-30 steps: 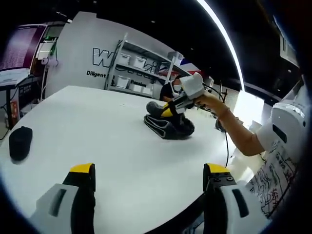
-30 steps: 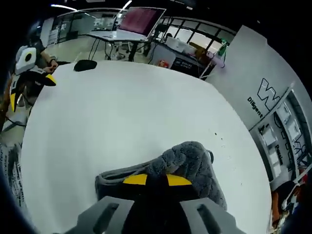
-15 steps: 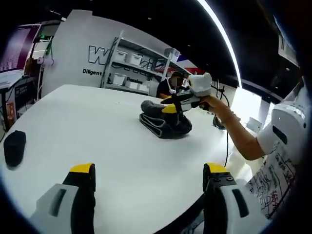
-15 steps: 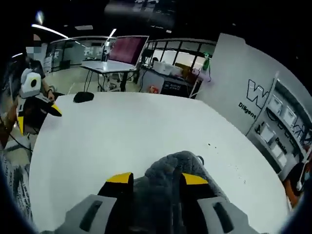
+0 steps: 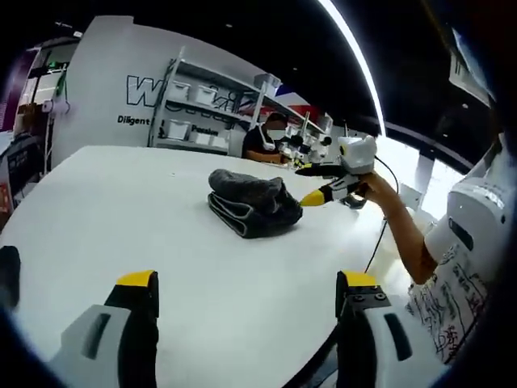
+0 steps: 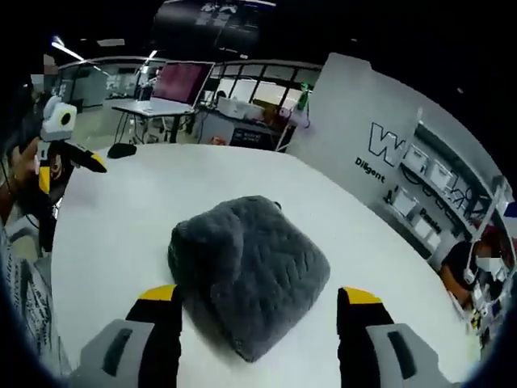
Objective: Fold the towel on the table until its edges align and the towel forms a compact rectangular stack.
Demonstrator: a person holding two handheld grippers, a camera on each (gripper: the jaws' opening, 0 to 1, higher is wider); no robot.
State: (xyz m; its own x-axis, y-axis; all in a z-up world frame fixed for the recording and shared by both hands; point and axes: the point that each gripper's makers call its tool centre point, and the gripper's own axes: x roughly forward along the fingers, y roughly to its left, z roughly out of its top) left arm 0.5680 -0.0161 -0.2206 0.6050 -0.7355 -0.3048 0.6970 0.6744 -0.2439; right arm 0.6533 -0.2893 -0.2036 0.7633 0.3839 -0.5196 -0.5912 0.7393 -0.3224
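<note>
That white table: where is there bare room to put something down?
Most of the table is bare: the wide stretch between the folded towel and the left gripper, and the far side toward the lettered wall. A small dark object sits near one edge.

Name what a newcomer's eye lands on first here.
The folded grey towel, a compact bundle lying alone mid-way across the white round table. Next, the right gripper with yellow tips, held open just beside the towel, and the left gripper waiting open at the table's far edge.

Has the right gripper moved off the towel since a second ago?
Yes. The right gripper has let go and backed off the towel, toward the table edge.
</note>
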